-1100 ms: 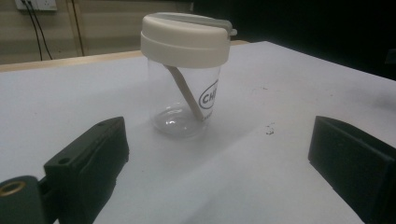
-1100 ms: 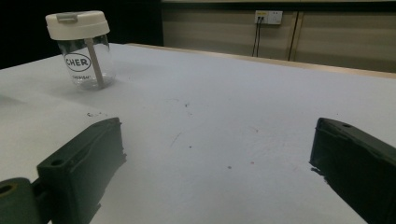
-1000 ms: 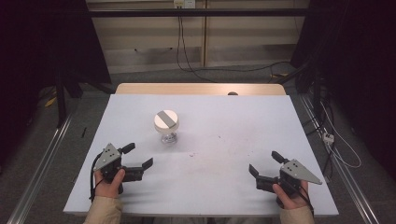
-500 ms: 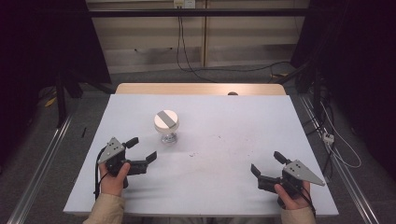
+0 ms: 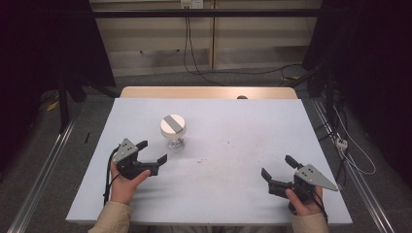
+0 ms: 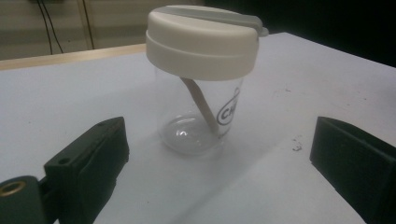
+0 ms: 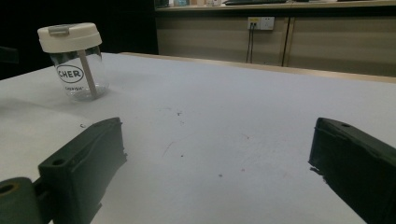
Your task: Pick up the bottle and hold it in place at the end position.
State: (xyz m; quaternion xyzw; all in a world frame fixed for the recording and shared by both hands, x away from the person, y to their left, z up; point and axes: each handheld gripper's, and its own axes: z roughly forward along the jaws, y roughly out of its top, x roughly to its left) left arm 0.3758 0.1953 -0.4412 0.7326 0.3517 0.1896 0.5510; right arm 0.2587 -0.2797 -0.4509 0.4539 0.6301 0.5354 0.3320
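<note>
I have the left tool [image 5: 154,151] sitting released on the white worktop [image 5: 233,184], its 2 black jaws spread wide and aimed at the cup [image 5: 173,130], which stands upright just ahead of them, near but not touching. In the left gripper view the cup [image 6: 201,79] sits between the 2 jaw tips and a little beyond them, with bare worktop on either side of it. The cup is clear plastic with a rounded base, a dark oval logo printed on its wall and a thin tan stick leaning inside it; a thick cream lid [image 6: 203,39] with a grey strip across the top caps it. My right tool [image 5: 278,171] rests near the front right corner, also released, jaws wide apart, well away from the cup; from the right gripper view the cup [image 7: 74,60] stands far off at the upper left. Between the 2 tools I see a broad open stretch of worktop, matte and smooth, marked with a few small dark specks and faint scuffs around the middle. The cup stands left of centre, well in from the left edge and with plenty of room behind it to the far edge, where a strip of pale wood [image 5: 209,92] shows. Both hands sit close to the near edge. Grey floor and metal rails [image 5: 39,170] run along both sides of the worktop.
</note>
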